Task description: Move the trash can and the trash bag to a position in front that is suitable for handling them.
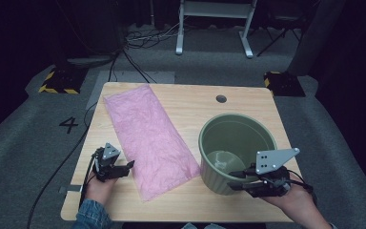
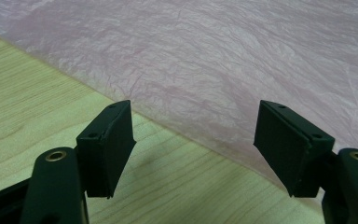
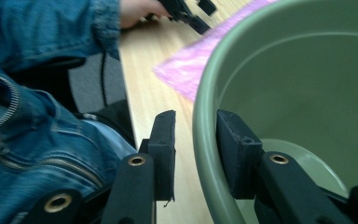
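Your right gripper point(image 3: 196, 154): jaws straddle near rim of green bucket point(image 1: 237, 143) at surface's right, outer jaw clear of wall, no pinch. Your left gripper point(image 2: 193, 140): jaws spread, empty, beside pink plastic bag point(image 1: 147, 143). Floor marking "4" point(image 1: 68, 125).

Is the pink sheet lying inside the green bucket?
No, the high view shows the pink sheet lying flat on the table, to the left of the green bucket and outside it.
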The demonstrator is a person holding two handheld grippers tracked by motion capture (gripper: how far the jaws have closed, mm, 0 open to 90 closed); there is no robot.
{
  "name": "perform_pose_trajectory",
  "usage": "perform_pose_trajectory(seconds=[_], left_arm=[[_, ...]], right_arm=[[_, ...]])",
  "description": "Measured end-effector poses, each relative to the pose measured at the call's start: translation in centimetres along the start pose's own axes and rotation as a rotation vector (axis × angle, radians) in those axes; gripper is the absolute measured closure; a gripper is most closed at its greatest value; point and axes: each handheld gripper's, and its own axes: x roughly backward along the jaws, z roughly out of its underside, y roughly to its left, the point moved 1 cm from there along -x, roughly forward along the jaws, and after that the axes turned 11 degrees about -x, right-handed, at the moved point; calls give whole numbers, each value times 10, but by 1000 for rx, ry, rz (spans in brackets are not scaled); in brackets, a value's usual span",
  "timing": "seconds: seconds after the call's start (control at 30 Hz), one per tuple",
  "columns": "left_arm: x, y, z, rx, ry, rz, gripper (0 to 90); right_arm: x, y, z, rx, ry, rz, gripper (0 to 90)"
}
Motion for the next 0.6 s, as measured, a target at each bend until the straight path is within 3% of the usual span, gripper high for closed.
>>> perform_pose_trajectory(seconds=[0.17, 0.23, 0.37, 0.4, 0.43, 0.6], left_arm=[[-1, 1, -1, -2, -3, -3, 281], [-1, 2, -2, -7, 0, -4, 281], [-2, 3, -2, -6, -2, -7, 281], [-2, 4, -2, -7, -1, -11, 281], [-3, 5, -3, -5, 1, -9, 281], [-4, 10, -3, 2, -13, -15, 277]], right_arm=[[5, 2, -3, -16, -55, -14, 624], [13, 0, -8, -8, -85, 49, 562], [23, -5, -12, -27, -136, 99, 500], [29, -11, -12, -43, -165, 158, 452], [29, -11, -12, -43, -165, 158, 452], [51, -32, -8, -115, -235, 259, 413]])
